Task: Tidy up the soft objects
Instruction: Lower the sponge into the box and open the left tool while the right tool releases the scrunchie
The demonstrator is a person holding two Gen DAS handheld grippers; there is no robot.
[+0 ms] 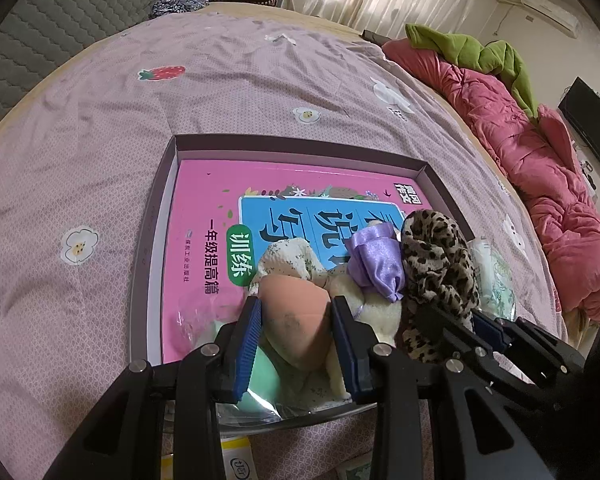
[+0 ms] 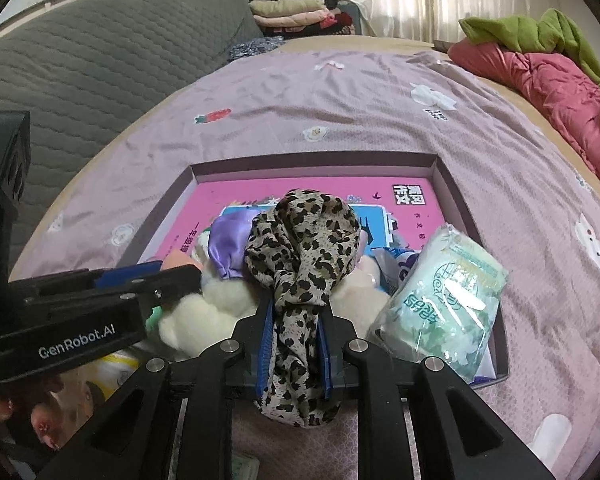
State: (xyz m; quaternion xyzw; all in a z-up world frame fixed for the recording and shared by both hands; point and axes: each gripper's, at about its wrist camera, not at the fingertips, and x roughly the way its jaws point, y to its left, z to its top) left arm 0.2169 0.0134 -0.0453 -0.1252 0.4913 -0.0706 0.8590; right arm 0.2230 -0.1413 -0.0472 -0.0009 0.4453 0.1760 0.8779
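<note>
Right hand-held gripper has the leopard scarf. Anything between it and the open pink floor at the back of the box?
Yes. The leopard scarf is over the near pile; the purple satin pouch and cream plush lie just beyond, before the bare pink book cover lining the box.

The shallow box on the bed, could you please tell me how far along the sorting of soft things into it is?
Done: a purple satin pouch, a tissue pack and cream plush pieces lie in the box. In hand: the left claw grips a peach makeup sponge, the right claw a leopard-print scarf. Left: releasing both.
</note>
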